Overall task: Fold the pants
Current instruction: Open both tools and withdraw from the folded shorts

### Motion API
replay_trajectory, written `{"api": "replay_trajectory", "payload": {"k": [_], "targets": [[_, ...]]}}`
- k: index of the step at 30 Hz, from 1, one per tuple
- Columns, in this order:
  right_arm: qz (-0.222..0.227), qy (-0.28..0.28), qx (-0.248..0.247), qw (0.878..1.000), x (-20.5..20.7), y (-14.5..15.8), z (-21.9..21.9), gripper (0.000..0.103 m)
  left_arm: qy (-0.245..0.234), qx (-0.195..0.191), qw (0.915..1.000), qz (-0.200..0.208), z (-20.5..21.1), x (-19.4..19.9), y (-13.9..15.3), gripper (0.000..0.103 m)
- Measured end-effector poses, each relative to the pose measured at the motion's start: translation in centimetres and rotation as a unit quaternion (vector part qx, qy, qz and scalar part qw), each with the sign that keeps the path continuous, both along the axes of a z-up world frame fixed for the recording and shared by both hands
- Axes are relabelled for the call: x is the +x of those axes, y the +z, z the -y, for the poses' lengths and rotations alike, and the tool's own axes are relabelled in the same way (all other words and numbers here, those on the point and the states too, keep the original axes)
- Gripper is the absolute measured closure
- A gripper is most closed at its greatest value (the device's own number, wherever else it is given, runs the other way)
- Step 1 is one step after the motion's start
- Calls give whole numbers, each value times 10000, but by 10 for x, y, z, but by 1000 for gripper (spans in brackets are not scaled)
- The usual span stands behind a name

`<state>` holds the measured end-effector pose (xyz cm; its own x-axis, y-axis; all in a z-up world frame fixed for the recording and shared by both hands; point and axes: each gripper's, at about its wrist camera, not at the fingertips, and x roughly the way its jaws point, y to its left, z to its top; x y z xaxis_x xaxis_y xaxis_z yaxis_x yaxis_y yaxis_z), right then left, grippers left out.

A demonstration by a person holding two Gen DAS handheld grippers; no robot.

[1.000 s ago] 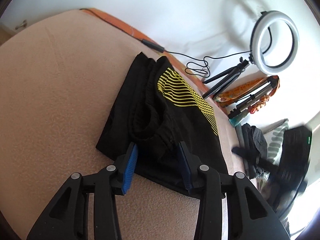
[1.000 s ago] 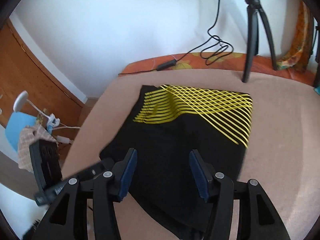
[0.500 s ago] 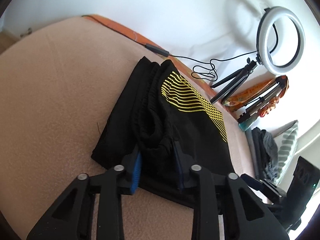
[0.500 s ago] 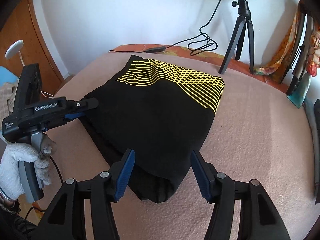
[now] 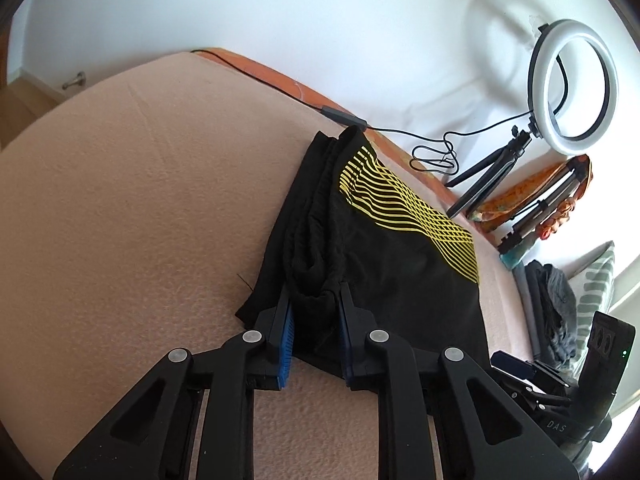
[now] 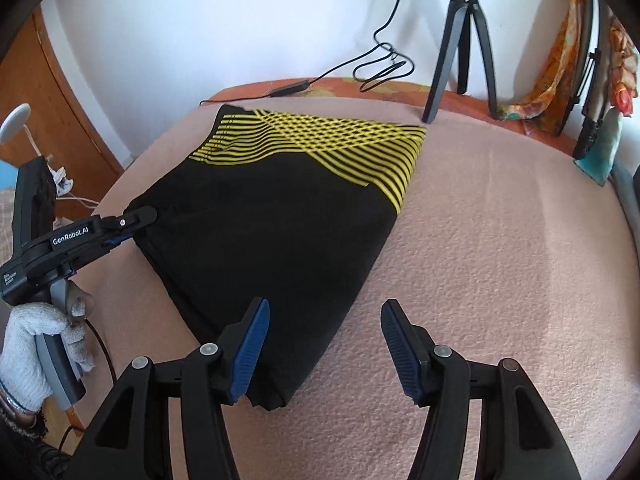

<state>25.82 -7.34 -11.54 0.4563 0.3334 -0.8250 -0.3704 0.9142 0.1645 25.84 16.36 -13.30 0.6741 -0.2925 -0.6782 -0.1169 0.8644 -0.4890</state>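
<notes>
Left hand-held gripper (image 5: 314, 300) closing on pants (image 5: 384, 248); right hand-held gripper (image 6: 324, 340) released near tripod (image 6: 460, 44).

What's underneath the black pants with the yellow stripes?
The black pants with yellow stripes lie on a pinkish fuzzy blanket, which shows all around them. Whatever sits directly beneath the fabric is covered.

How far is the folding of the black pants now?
Done: the pants lie on the bed folded to a short stack. In hand: the left gripper is closing on the bunched waistband edge; the right gripper stands open over the near corner. Left: probably one more fold.
</notes>
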Motion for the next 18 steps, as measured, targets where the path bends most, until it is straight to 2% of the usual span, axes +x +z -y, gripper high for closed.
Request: {"api": "replay_trajectory", "payload": {"k": [3,4,7,11,13,14,15,18], "targets": [[-55,147,-50,9999,-1,-5,-5,42,-1,151,9999,-8,1,-1,4,86],[-51,196,-74,9998,-2,-6,-7,42,-9,154,9999,-20,0,-1,4,82],[-85,260,-95,9996,-2,-10,-6,42,-91,134,9998,-125,-3,-2,5,79],[-273,202,266,9991,5,-12,9,42,-104,220,9996,-122,-8,-9,16,70],[-337,150,467,9982,6,-9,18,42,-134,102,9998,-91,-10,-13,20,66],[-346,128,551,9978,5,-8,21,42,-143,-30,9999,-84,-13,-16,22,56],[-365,95,663,9971,5,-6,27,42,-120,-144,9998,-87,-14,-18,22,52],[-424,-27,911,9949,0,-4,38,41,52,-536,9984,-173,-21,-27,21,50]]}}
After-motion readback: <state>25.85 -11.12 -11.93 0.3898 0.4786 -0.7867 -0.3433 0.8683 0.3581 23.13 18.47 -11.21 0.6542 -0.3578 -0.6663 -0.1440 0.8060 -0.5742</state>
